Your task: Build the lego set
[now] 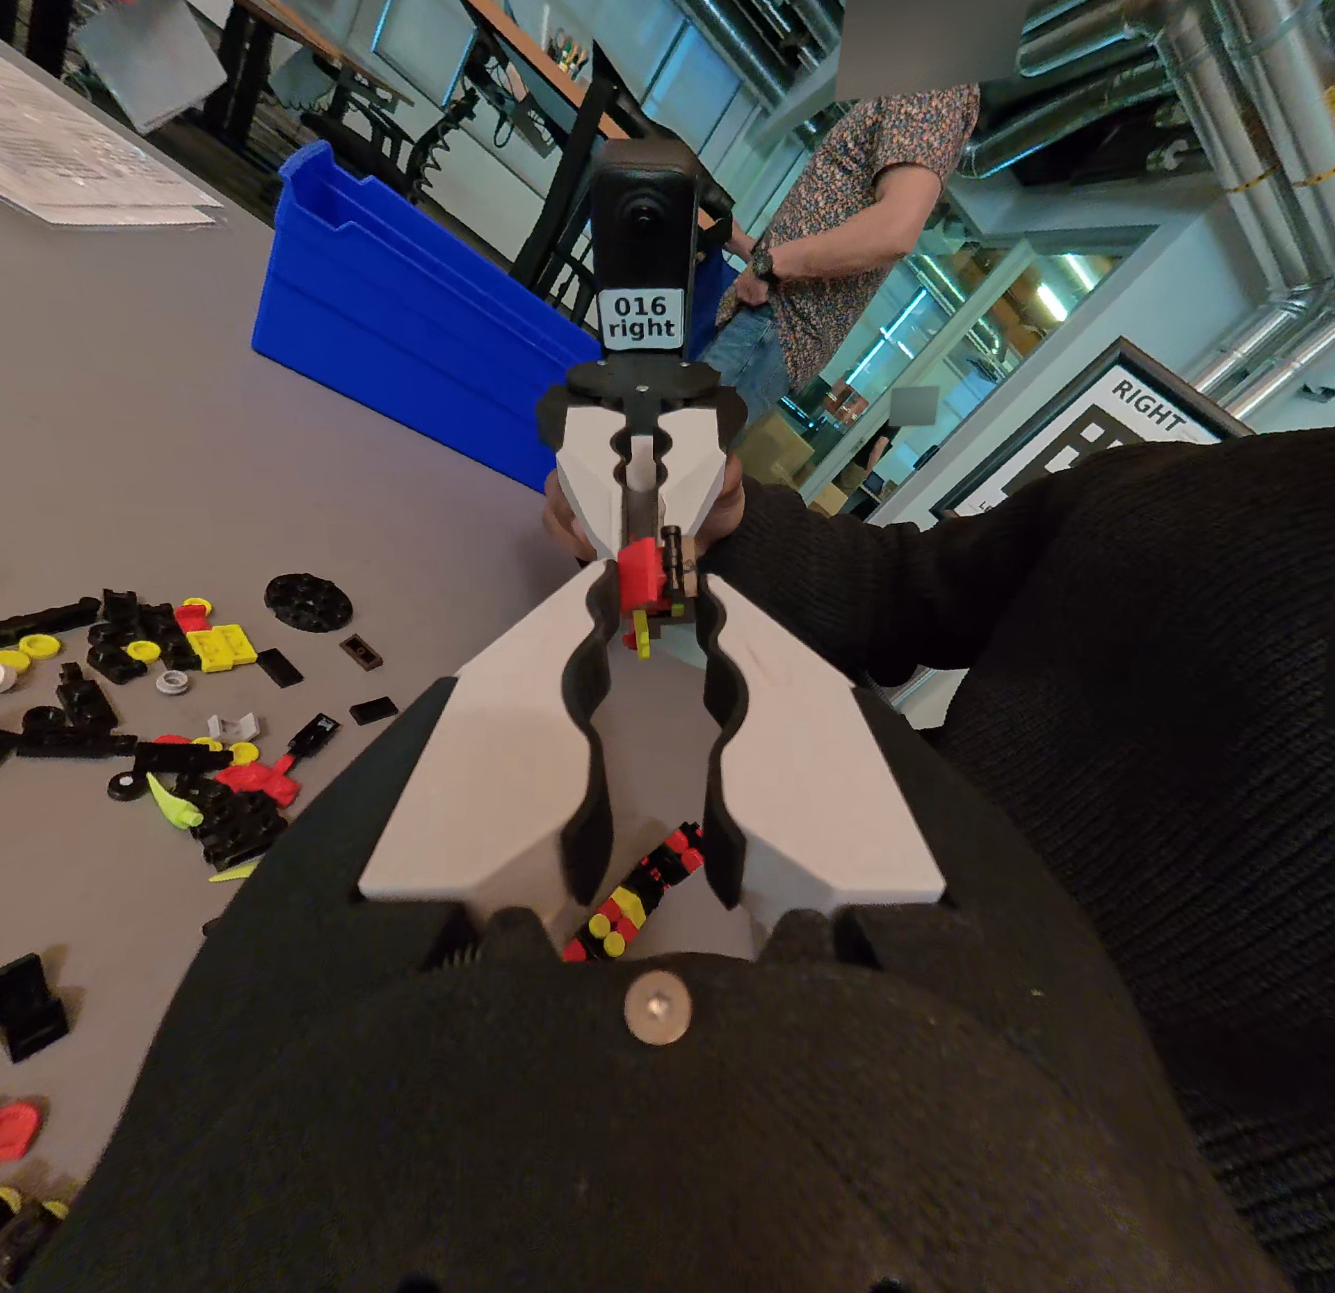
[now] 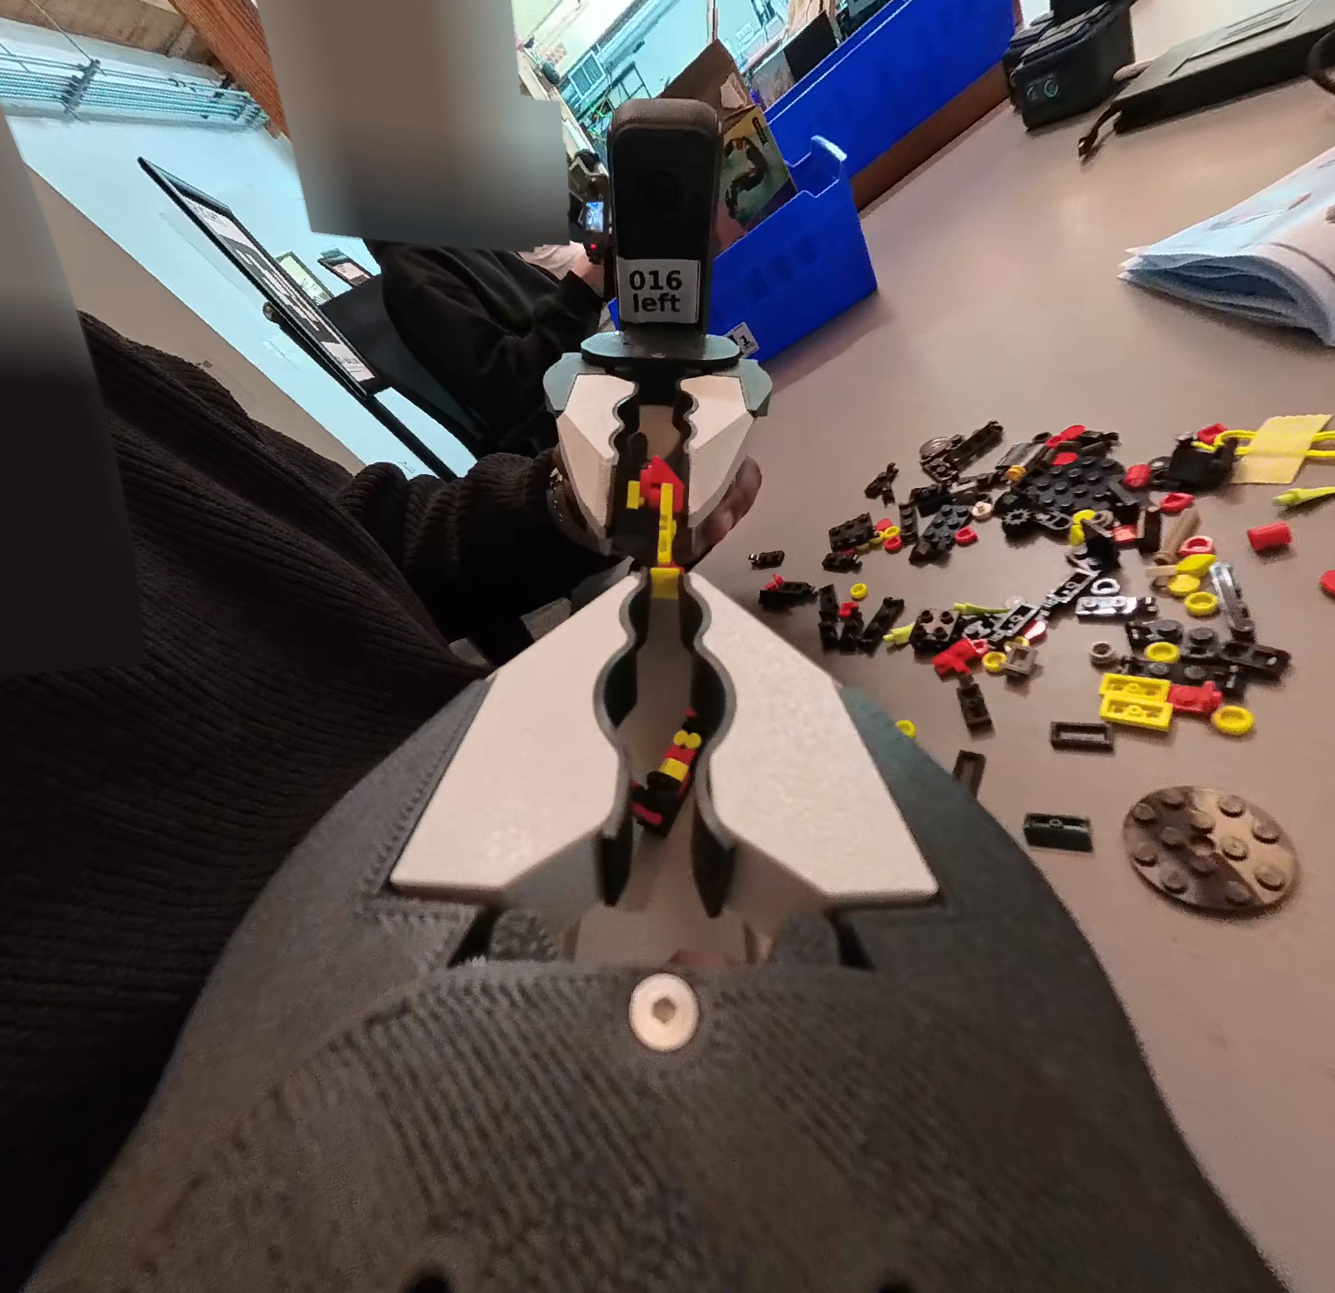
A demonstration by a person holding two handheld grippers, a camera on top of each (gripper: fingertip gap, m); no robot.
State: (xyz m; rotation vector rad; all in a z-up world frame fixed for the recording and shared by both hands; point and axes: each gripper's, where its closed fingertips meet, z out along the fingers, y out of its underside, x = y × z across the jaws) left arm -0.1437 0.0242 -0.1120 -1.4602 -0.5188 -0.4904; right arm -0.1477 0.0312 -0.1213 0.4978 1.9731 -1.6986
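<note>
My two grippers meet tip to tip above the table edge. A small red, yellow and black lego assembly (image 1: pixel 645 585) hangs between them. My left gripper (image 1: pixel 654 588) is shut on its red and black end. It also shows in the right wrist view (image 2: pixel 654 529), with the assembly (image 2: pixel 661 496) between its fingers. My right gripper (image 2: pixel 661 581) is shut on the assembly's yellow end (image 2: pixel 664 584), and it shows facing me in the left wrist view (image 1: pixel 650 536). A second strip-shaped red, black and yellow assembly (image 1: pixel 639 886) lies on the table below, seen between the fingers (image 2: pixel 668 774).
Several loose black, yellow and red pieces (image 2: pixel 1083 579) are scattered on the grey table (image 1: pixel 180 464). A black round plate (image 2: pixel 1210 850) lies near them. A blue bin (image 1: pixel 404 319) and an instruction booklet (image 2: pixel 1242 261) sit farther back. A person (image 1: pixel 852 211) stands beyond the table. The tips of both grippers are at nearly the same place. The black round plate (image 2: pixel 1210 850) is about equally far from each gripper, around 15 cm. It is also in sight in the left wrist view (image 1: pixel 314 592).
</note>
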